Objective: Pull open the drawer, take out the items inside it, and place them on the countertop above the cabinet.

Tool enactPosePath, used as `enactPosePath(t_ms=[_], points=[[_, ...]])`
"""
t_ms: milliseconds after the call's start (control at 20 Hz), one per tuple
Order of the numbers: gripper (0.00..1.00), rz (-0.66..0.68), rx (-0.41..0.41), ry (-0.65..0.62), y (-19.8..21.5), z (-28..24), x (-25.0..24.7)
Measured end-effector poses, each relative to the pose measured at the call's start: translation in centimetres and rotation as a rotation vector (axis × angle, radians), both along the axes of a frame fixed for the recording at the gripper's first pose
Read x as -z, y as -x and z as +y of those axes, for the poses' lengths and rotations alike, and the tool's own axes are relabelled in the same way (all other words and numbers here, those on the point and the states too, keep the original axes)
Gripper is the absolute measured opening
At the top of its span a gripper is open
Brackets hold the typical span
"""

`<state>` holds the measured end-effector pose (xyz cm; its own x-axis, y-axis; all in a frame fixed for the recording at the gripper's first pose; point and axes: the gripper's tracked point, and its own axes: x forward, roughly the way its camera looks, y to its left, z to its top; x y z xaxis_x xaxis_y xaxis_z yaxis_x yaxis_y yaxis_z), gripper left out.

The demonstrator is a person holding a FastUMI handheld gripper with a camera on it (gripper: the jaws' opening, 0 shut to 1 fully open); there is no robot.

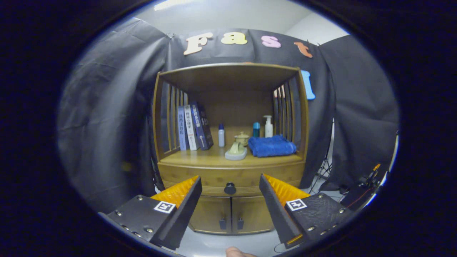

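Drawer [230, 176] sits closed beyond the gripper [230, 187], its dark knob [230, 188] centred in the gap between the wide-spread, empty fingers, an alignment suited to gripping it; countertop [214, 157] lies above.

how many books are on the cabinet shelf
3, upright together at the shelf's left end: a pale blue book, a white book and a dark blue book leaning against them. More could hide behind the side slats.

Dim overhead light, shadowed cabinet [230, 142], strong fisheye bending at edges.
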<state>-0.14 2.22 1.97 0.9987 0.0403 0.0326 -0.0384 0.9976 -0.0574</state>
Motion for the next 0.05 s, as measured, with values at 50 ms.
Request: enactPosePath(t_ms=[50], points=[[0.98,0.003,-0.003,0.002,0.51,0.25,-0.84]])
